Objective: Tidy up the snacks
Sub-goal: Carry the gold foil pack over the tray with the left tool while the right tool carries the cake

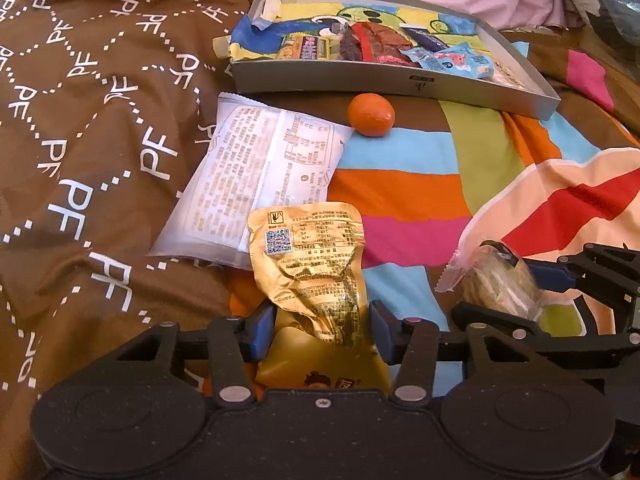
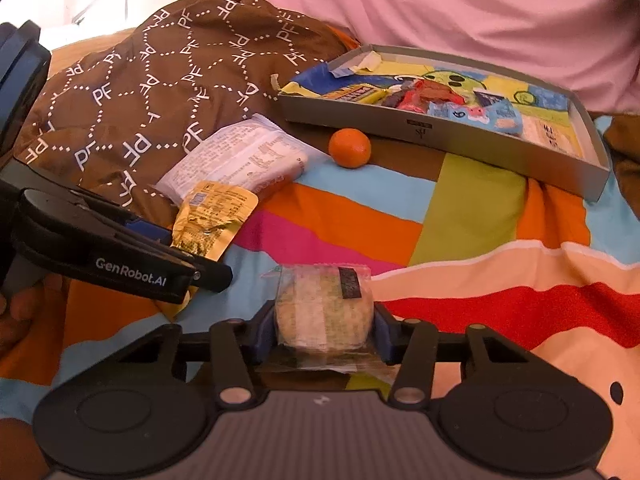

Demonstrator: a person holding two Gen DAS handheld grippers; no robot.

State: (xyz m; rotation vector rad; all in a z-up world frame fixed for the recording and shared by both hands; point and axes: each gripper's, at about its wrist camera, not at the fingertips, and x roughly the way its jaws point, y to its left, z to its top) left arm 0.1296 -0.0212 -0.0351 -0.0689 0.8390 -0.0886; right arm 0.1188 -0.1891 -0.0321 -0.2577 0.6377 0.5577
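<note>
Gold pouch [image 1: 316, 280] clamped in left hand-held gripper [image 1: 322, 330] (right hand-held gripper [image 2: 325, 330] grips wrapped cake [image 2: 325, 310]).

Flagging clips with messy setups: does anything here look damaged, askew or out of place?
The grey tray's paper lining is torn and peeling at its near-left corner, hanging over the rim. An orange and white packet lie loose outside it on the bedspread. Nothing looks spilled.

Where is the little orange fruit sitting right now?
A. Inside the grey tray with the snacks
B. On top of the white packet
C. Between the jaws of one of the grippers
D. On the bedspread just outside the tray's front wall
D: the orange fruit lies on the striped bedspread, just in front of the grey tray, with neither gripper holding it.
</note>
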